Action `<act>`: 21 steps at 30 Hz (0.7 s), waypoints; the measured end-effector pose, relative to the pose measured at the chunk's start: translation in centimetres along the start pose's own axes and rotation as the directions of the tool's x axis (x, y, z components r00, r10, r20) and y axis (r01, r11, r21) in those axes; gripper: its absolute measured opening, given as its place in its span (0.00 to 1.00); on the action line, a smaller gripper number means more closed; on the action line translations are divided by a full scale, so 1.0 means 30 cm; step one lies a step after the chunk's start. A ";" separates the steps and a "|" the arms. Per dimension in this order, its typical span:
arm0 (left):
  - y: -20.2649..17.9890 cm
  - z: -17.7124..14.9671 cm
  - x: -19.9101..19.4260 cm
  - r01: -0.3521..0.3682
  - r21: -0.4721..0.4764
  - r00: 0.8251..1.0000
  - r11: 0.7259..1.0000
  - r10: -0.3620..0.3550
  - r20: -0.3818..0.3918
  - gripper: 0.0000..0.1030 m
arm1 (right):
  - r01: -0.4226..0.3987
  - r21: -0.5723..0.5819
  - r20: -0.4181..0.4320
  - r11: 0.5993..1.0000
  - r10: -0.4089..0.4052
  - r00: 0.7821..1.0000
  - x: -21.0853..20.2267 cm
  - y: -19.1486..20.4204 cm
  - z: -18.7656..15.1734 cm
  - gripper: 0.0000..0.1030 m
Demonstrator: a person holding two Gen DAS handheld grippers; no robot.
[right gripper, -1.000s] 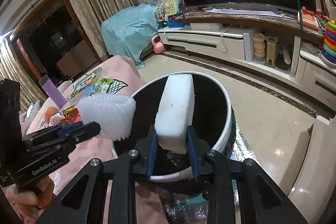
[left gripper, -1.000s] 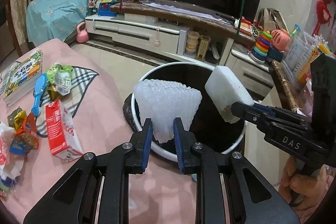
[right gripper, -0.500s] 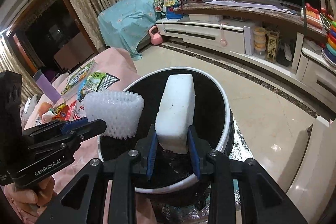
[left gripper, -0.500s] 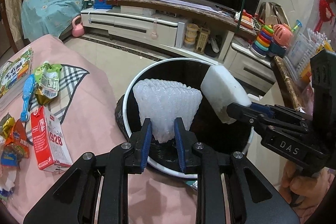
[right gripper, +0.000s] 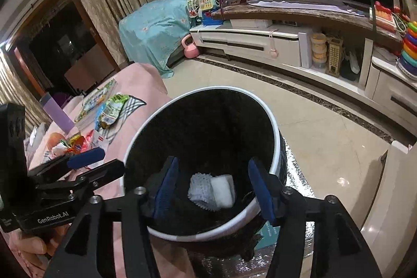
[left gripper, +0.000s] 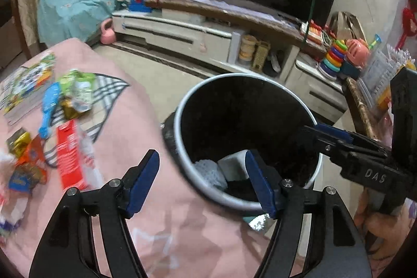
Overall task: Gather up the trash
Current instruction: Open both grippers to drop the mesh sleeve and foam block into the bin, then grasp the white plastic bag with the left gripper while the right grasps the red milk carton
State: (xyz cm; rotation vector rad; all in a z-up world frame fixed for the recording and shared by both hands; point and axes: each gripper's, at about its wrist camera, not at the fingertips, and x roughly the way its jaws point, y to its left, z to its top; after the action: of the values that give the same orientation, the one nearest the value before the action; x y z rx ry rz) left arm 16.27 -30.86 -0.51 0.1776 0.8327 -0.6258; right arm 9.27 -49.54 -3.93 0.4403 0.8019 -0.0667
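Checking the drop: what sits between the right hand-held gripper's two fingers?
Right wrist view: the foam net and white foam block, lying loose in the bin.

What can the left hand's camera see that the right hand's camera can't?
Only the left wrist view shows the blue toy brush on the pink cloth and the clear plastic pieces at the far right.

Only the right wrist view shows the curtains by the dark doorway and the purple bottle.

Both show the black bin with the white foam net and foam block lying inside, the red carton, and both grippers, left gripper and right gripper, with jaws opening and nothing between them.
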 end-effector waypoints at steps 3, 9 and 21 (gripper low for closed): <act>0.032 -0.061 -0.067 -0.018 -0.023 0.999 1.000 0.019 0.044 0.76 | -0.031 0.039 0.045 0.999 0.029 0.999 -0.031 0.014 -0.033 0.84; 0.122 -0.169 -0.167 -0.072 -0.072 0.994 0.995 0.077 0.076 0.76 | -0.045 0.006 0.097 0.999 0.044 0.994 -0.075 0.123 -0.106 0.87; 0.327 -0.332 -0.318 -0.155 -0.202 0.979 0.967 0.177 0.099 0.76 | -0.127 -0.126 0.072 0.984 0.137 0.988 -0.076 0.397 -0.202 0.91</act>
State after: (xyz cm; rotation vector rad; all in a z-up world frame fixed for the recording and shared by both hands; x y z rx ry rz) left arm 10.82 -14.84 -1.03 0.0327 0.7519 -0.3906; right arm 6.20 -36.51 -1.77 0.3724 0.6921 0.0873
